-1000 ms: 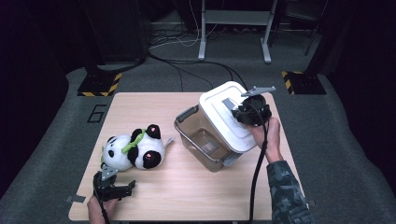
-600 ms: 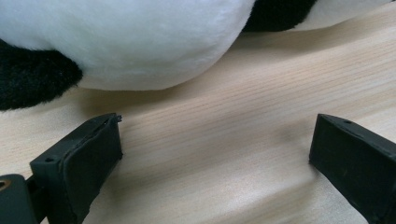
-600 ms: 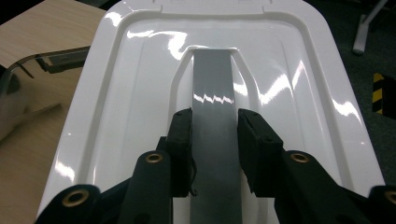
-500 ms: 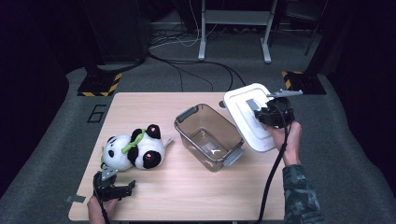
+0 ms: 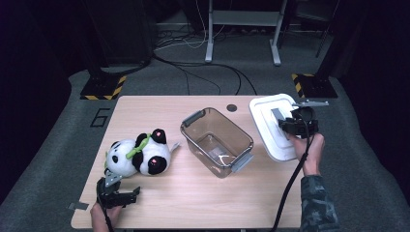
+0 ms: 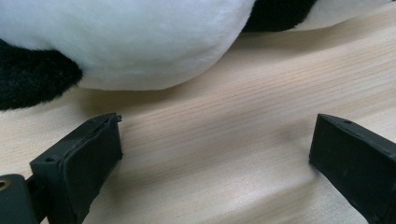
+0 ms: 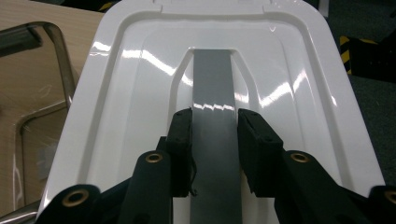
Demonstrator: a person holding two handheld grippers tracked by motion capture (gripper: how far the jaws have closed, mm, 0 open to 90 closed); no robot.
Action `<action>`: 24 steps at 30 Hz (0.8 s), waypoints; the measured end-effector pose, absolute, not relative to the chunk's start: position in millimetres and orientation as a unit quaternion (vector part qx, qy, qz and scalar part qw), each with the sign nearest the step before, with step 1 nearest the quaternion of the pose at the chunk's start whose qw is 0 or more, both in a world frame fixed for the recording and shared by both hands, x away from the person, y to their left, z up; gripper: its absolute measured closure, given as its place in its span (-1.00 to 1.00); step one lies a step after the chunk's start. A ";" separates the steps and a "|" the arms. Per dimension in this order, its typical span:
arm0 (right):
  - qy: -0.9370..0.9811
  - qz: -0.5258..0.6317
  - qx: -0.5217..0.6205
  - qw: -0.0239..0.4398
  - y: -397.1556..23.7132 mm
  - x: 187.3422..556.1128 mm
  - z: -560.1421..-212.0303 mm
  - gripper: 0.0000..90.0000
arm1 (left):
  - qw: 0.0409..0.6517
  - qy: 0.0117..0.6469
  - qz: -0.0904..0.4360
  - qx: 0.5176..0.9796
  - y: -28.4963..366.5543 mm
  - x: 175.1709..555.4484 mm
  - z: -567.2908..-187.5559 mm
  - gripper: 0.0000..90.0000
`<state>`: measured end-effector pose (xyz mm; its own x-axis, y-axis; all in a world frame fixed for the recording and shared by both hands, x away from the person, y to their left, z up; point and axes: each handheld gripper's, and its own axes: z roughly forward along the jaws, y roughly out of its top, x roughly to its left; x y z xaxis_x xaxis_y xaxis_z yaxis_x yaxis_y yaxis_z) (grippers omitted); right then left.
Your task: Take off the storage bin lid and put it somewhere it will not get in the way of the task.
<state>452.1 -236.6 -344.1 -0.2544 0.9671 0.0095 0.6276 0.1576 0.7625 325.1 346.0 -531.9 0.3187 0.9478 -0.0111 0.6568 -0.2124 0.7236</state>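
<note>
Left tool (image 5: 117, 197): jaws spread wide, empty, low over the wooden surface (image 5: 193, 193). Panda plush (image 5: 138, 155) lies just ahead of it, black-and-white with a green band, not touched. To the plush's right: clear plastic bin (image 5: 217, 141) with grey end handles, open-topped, empty. Right tool (image 5: 289, 126): jaws clamped on the grey handle strip (image 7: 212, 93) of the white glossy lid (image 7: 140, 93), which lies right of the bin at the surface's edge.

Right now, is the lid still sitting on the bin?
No: the white lid lies right of the open clear bin, its grey handle clamped by the right hand-held gripper.
</note>
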 end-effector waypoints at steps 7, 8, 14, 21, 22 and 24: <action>0.704 0.325 0.581 0.247 -245.8 454.5 -365.3 0.48 | 0.322 0.539 0.226 0.745 345.9 325.1 -531.9 -0.96; 0.702 0.326 0.584 0.245 -246.9 454.8 -368.5 0.48 | 0.322 0.539 0.225 0.745 345.9 325.0 -531.9 -0.96; 0.695 0.318 0.598 0.242 -247.8 457.2 -389.0 0.48 | 0.322 0.538 0.225 0.745 346.0 325.1 -531.8 -0.96; 0.687 0.316 0.611 0.234 -243.2 461.0 -416.2 0.48 | 0.323 0.538 0.227 0.744 345.8 325.1 -532.1 -0.96; 0.687 0.316 0.611 0.234 -243.2 461.0 -416.2 0.48 | 0.323 0.538 0.227 0.744 345.8 325.1 -532.1 -0.96; 0.685 0.313 0.617 0.231 -240.8 462.1 -426.3 0.48 | 0.322 0.539 0.225 0.745 346.0 325.0 -531.8 -0.96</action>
<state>462.1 -240.8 -426.3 -0.1328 0.9887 0.0699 0.6999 0.0436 0.7129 325.0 346.0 -531.8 0.3189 0.9477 -0.0122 0.6580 -0.2121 0.7226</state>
